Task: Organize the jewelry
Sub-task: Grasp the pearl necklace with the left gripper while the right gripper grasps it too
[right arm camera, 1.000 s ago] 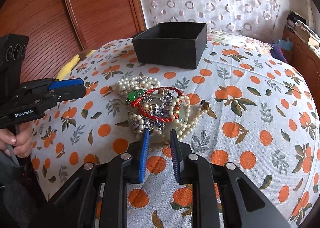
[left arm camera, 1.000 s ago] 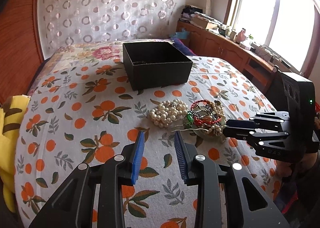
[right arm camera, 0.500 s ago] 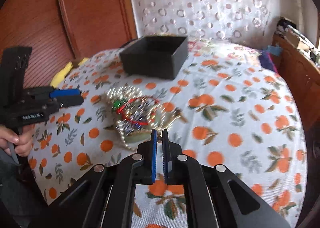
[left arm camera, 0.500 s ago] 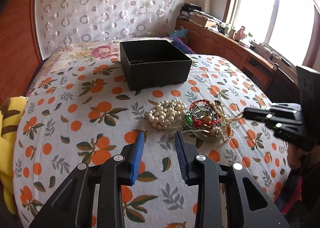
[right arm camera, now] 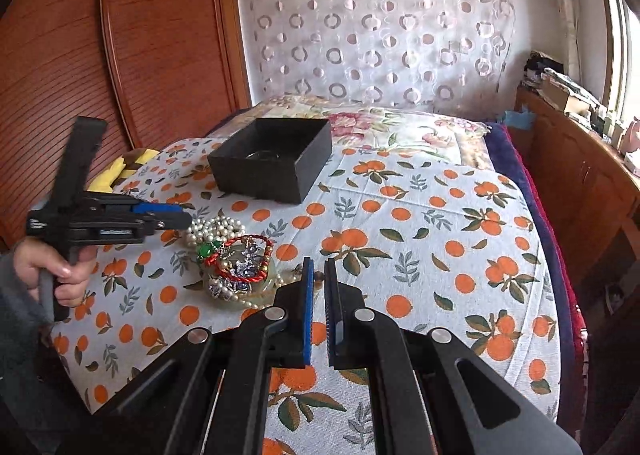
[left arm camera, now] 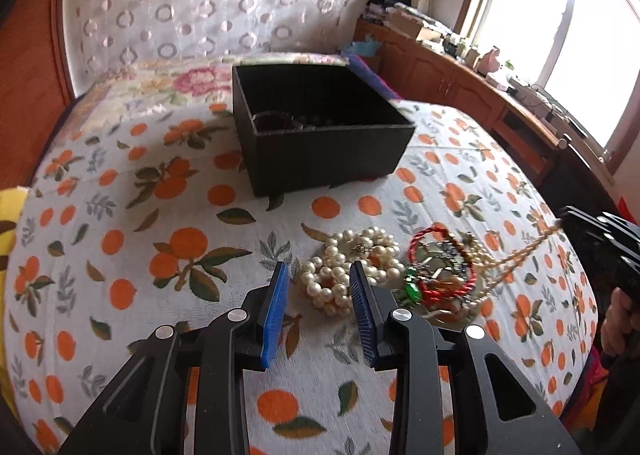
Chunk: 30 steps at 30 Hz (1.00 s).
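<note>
Orange-printed white cloth covers the bed (right arm camera: 440, 215) that carries everything. At the left of the right wrist view, a hand (right arm camera: 60, 267) grips the left gripper (left arm camera: 318, 295), whose blue-padded fingers (left arm camera: 276, 307) stand apart with nothing pressed between them; in its own view they frame a coil of white pearls (left arm camera: 352, 263) lying on the cloth. Just right of the pearls lies a tangled heap of jewelry (right arm camera: 236, 263): a red cord bangle (left arm camera: 440, 259), a green stone and beaded strands. Behind the heap sits an open black box (right arm camera: 272, 163) with a ring-shaped piece inside. From the heap a gold chain (left arm camera: 524, 251) stretches taut, up to the right gripper (right arm camera: 318, 275), whose fingers are clenched on it at the left wrist view's right edge. A wooden cabinet (right arm camera: 580, 175) lines the far right wall.
</note>
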Available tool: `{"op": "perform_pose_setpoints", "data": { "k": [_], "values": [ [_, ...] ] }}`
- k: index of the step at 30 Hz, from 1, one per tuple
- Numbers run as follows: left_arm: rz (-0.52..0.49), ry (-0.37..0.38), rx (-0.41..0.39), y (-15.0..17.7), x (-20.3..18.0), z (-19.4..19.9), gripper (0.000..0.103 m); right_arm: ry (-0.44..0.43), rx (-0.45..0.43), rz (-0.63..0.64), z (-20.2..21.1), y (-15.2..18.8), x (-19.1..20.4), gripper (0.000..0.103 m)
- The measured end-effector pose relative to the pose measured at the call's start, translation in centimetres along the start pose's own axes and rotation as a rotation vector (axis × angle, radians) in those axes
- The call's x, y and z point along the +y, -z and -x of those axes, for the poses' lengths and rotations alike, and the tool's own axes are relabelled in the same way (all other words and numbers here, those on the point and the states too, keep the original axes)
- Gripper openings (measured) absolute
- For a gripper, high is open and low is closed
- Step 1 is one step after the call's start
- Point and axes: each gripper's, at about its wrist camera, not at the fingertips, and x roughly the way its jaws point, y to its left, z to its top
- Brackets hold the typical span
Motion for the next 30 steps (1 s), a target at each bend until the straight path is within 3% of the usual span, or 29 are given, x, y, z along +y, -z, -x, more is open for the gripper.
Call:
{"op": "perform_pose_setpoints", "data": {
  "k": [11,30],
  "values": [
    [-0.012,-0.022,0.005,0.3,-0.2,-0.9,0.020,-0.007,-0.028,0.009,0.9,-0.7,0.5,0.006],
    [-0.012,0.008,-0.223,-2.4,-1.2,7.4,0.017,-0.016,-0.142,0.074,3.6,-5.8,3.1,0.006]
  ]
}}
